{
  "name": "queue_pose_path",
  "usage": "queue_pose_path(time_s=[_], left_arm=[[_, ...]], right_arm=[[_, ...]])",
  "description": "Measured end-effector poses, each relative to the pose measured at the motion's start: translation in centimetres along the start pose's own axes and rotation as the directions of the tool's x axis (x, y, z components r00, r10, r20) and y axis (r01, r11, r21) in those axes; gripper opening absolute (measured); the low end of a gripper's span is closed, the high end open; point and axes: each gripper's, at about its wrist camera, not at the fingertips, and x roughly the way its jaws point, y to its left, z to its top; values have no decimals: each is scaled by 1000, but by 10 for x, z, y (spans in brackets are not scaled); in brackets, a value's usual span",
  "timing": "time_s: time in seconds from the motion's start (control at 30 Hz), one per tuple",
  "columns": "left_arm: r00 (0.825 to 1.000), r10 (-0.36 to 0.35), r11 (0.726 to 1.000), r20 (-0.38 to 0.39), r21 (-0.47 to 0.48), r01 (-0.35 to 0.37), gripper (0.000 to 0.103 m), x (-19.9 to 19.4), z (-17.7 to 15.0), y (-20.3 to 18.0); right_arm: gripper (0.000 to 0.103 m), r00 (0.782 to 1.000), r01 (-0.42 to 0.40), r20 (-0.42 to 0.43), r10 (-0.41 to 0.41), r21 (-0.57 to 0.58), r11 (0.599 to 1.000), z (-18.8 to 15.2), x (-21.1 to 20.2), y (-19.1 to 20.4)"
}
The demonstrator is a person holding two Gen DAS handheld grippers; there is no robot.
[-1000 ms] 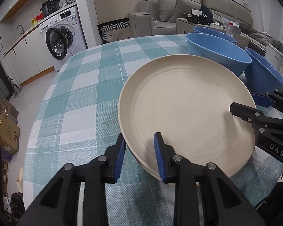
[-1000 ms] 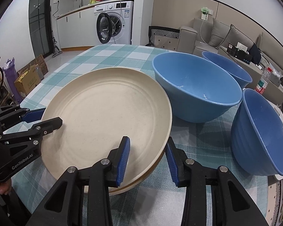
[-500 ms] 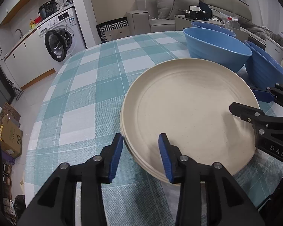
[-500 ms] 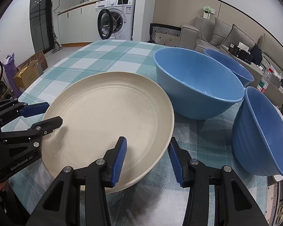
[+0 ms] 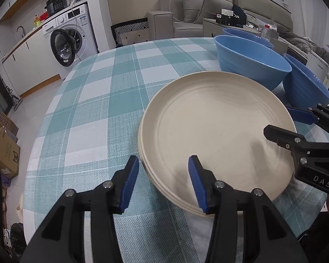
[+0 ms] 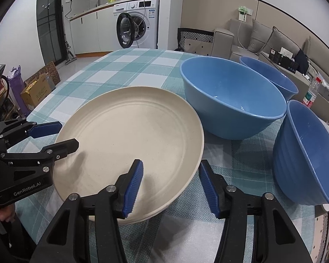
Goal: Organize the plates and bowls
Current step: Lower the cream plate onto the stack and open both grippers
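Observation:
A stack of cream plates (image 5: 219, 127) lies on the checked tablecloth; it also shows in the right wrist view (image 6: 131, 135). My left gripper (image 5: 163, 184) is open, its jaws astride the stack's near left rim. My right gripper (image 6: 171, 186) is open, its jaws astride the near right rim. Each gripper shows in the other's view, the right one (image 5: 296, 127) and the left one (image 6: 52, 138). Three blue bowls stand right of the plates: a large one (image 6: 230, 96), one behind it (image 6: 272, 76), and a tilted one (image 6: 307, 153) nearest me.
The round table (image 5: 94, 100) with the teal checked cloth has bare cloth to the left and back. A washing machine (image 5: 70, 41), a sofa (image 5: 197, 13) and cardboard boxes (image 5: 4, 149) stand around the table. A plastic bottle (image 6: 311, 94) stands beyond the bowls.
Both grippers opened wider and drew back a little from the plate rim. The top plate settled lower onto the stack.

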Motion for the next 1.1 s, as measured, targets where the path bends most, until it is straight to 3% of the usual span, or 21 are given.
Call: queue_pose_path(time_s=[0.23,0.33,0.4,0.5,0.63,0.7,1.1], left_arm=[[999,-31,999,14,-19,31,54,-7,2,3],[999,-36,999,28,-23,36,66,-13,4,4],[998,-35,999,45,-24,36,84,-17,5,4],[998,-27,999,63,-23,29,86,-22,6,4],[997,-34,999,71,-27,36,91,-25,8,6],[996,-47,998,76,-29,49,100,-27,9,6],[988,-104,994,116,-21,107,103,-44,16,2]], right_arm=[[80,999,-15,30,15,6,1000,2,-10,-1],[85,999,-18,37,17,11,1000,3,-15,-1],[87,999,-20,45,19,10,1000,4,-19,-1],[97,998,-23,57,23,13,1000,5,-24,-1],[100,997,-36,76,35,11,999,7,-32,-1],[102,996,-30,89,28,16,999,8,-37,-2],[102,986,-48,160,41,43,998,18,-71,-19]])
